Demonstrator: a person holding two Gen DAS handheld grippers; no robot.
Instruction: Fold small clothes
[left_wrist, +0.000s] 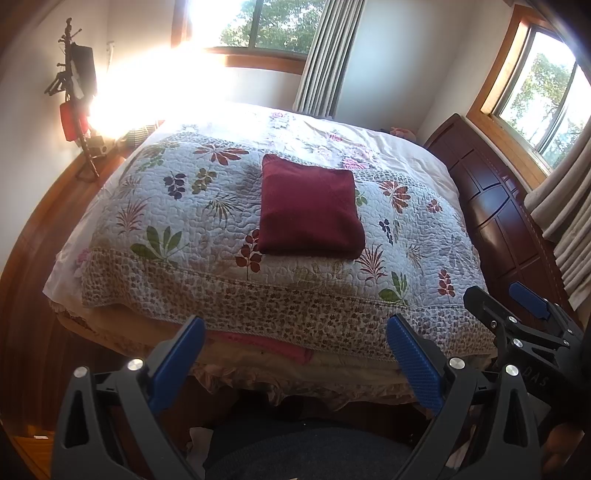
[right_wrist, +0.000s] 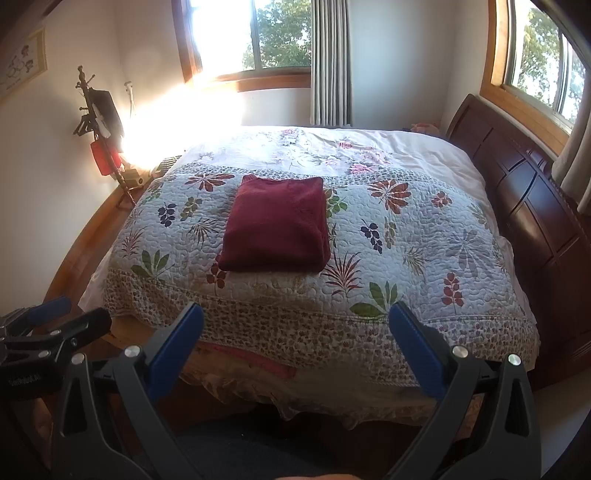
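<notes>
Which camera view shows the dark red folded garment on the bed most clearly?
The left wrist view: the dark red folded garment appears larger and nearer, lying flat on the floral quilted bedspread. The right wrist view shows the same garment whole, only slightly smaller, with its stacked right edge visible.

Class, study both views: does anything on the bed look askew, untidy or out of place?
Nothing stands out. The dark red garment lies folded in a neat rectangle on the floral quilt, and both grippers hang open, clear of it.

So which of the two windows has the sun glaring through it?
The window on the far wall, beside the grey curtain; the window above the headboard shows only trees.
</notes>
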